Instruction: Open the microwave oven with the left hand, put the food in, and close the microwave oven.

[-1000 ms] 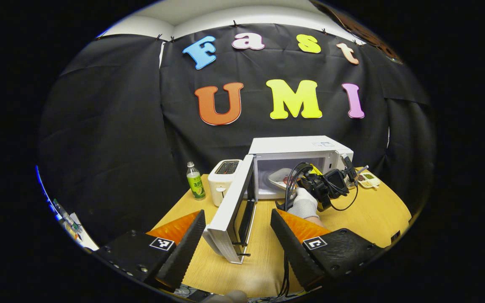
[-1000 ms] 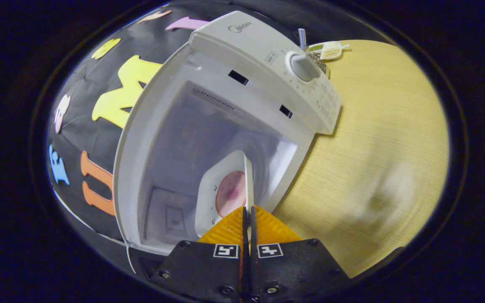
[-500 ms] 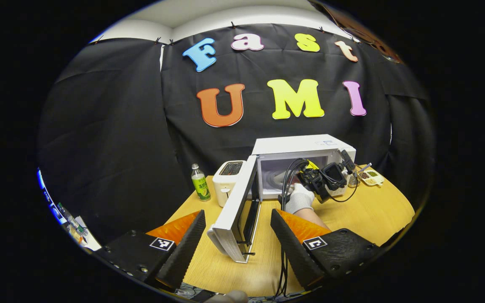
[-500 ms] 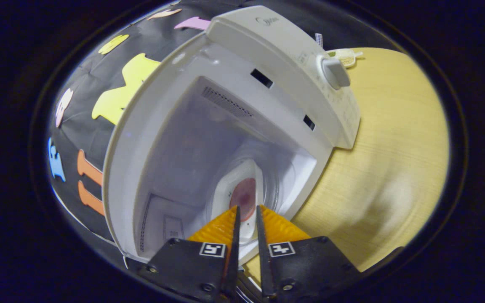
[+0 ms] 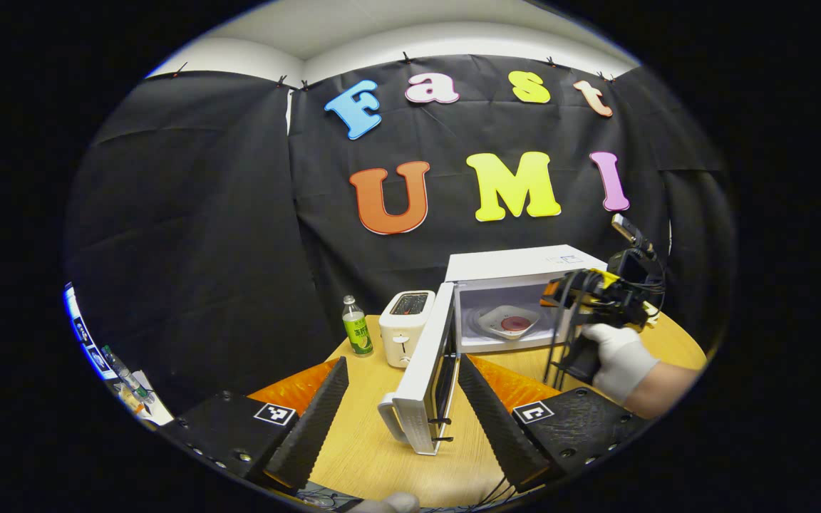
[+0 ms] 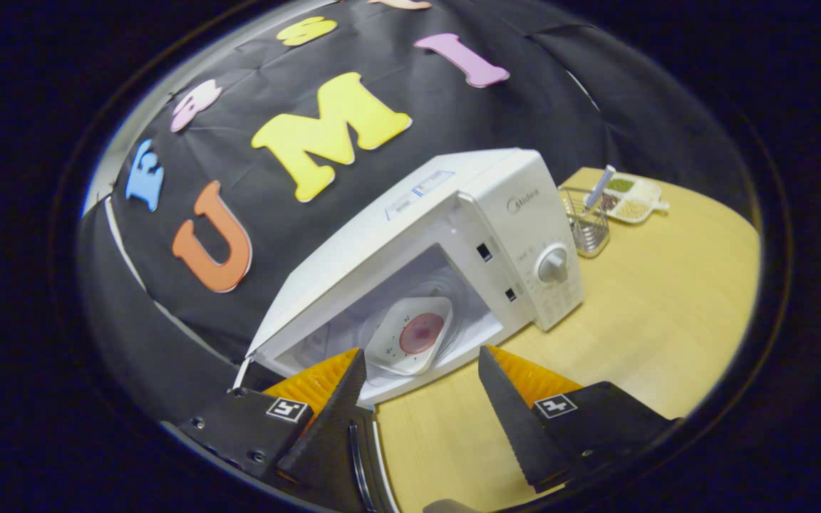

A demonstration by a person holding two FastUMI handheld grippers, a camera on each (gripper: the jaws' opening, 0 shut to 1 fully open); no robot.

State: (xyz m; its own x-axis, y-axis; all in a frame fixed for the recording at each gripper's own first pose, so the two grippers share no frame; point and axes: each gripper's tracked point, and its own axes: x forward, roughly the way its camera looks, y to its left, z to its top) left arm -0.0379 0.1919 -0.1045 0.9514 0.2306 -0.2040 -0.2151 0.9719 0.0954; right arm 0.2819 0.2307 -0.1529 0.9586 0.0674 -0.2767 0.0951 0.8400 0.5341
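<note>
Microwave oven (image 5: 524,265) on the wooden table (image 5: 371,456), door (image 5: 428,388) swung open. Left to right in the left gripper view: green bottle (image 5: 358,327), toaster (image 5: 406,318), left gripper (image 5: 402,410) with fingers spread wide and empty, plate of food (image 5: 508,321) inside the cavity, right gripper (image 6: 417,407) held clear by a gloved hand (image 5: 621,361), likewise spread and empty.
</note>
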